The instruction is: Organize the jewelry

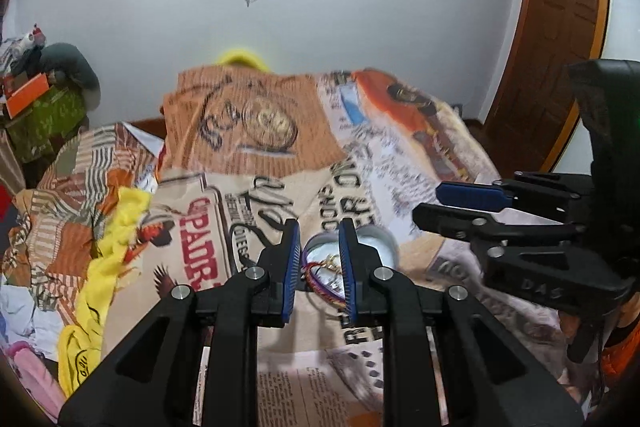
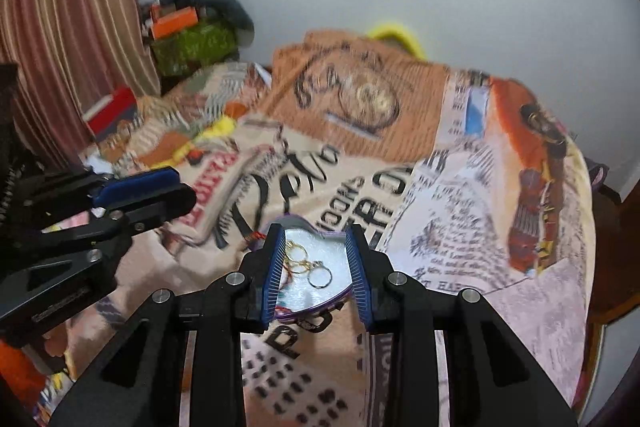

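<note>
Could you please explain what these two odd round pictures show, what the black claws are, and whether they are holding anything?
There is no robot here: a person holds one two-finger gripper in each hand, and a wide-angle camera on each looks forward along its fingers.

The left wrist view shows the left gripper up close, with the right one at its right edge. The right wrist view shows the right gripper, with the left one at its left edge.

Below both lies a printed bedspread. On it sits a small round tin with a pale inside. In it are gold rings and a braided thread bracelet.

Both grippers' jaws stand slightly apart with nothing pinched between the blue pads; the tin is simply seen through the gaps. Nothing is held.
</note>
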The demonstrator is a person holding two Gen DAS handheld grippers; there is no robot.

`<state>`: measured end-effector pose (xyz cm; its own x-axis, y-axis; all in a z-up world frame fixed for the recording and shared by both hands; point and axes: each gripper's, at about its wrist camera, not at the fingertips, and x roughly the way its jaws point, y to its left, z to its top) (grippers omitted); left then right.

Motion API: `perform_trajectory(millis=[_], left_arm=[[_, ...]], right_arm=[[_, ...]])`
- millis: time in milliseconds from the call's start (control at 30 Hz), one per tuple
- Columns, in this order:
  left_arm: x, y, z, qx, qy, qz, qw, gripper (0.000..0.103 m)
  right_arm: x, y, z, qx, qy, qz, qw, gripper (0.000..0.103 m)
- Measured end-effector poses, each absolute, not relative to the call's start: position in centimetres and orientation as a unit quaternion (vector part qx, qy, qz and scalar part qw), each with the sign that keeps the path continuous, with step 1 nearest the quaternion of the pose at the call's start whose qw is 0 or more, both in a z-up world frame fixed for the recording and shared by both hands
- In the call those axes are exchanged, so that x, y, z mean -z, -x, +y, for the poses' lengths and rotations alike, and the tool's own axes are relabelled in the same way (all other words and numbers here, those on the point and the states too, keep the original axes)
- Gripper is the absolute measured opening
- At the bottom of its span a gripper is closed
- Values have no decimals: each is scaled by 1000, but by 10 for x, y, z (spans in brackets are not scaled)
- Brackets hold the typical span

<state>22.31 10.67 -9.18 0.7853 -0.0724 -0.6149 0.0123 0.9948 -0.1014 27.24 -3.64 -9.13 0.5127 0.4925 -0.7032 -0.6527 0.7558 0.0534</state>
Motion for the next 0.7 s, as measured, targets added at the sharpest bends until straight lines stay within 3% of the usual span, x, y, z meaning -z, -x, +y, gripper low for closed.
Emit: perform_trajectory(millis=[333,500,567,633,700], left_arm=[[-2,-139,90,24,40,202,978,20],[-32,-79,76,15,31,125,992,36],[-39,-58,69,18,32,105,994,41],[-43,-44,64,16,28,94,995,47],[-45,-30,57,8,18,83,996,63]], right_arm=[[-11,-172,-80,-322,71,205,921,29],[-41,-113,-97,-310,57,120,942,29],[-48,-90,-105,-302,49,88,948,33],[-51,-74,-110,-293,41,68,953,46],[-52,-64,-114,-281,33,54,958,57]])
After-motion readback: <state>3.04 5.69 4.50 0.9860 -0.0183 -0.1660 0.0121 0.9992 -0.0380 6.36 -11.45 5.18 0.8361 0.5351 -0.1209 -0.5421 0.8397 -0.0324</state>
